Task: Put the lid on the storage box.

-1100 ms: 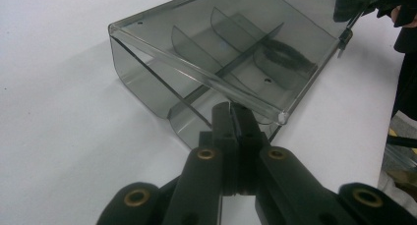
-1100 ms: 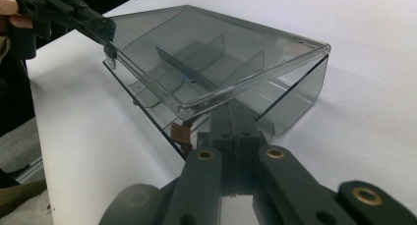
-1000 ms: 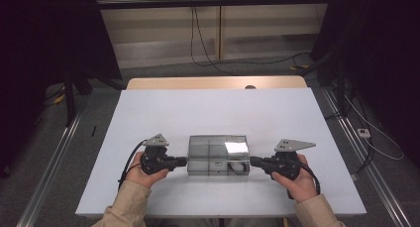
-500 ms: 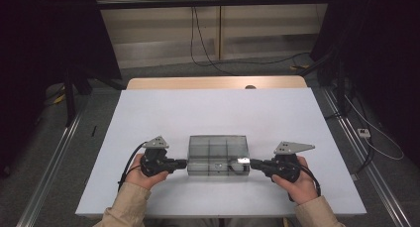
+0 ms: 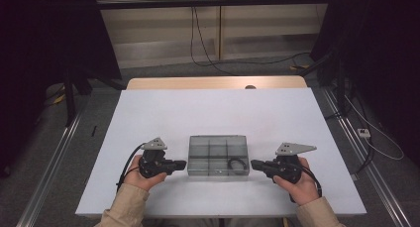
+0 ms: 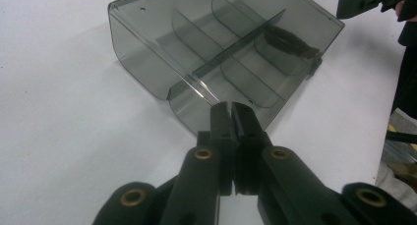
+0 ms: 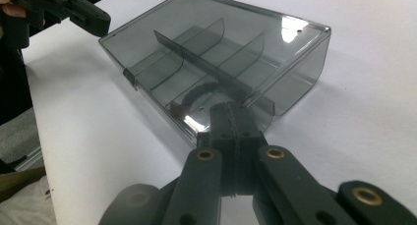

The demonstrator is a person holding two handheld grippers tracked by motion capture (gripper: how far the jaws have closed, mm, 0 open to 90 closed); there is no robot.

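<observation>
Smoky clear plastic: in the high view, the compartment box [image 5: 218, 155] sat on the white worktop [image 5: 218, 113] between the left gripper [image 5: 181, 164] and right gripper [image 5: 255, 164]. Left gripper view: jaws together, box just ahead. Right gripper view: jaws together too, a black loop [image 7: 201, 95] inside. Likely light, stiff, slippery; best gripped at a wall. No readable writing.

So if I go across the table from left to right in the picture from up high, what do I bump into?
Left tool → smoky clear box with little compartments → black loop lying in the box's near right compartment → right tool, all on the white table.
</observation>
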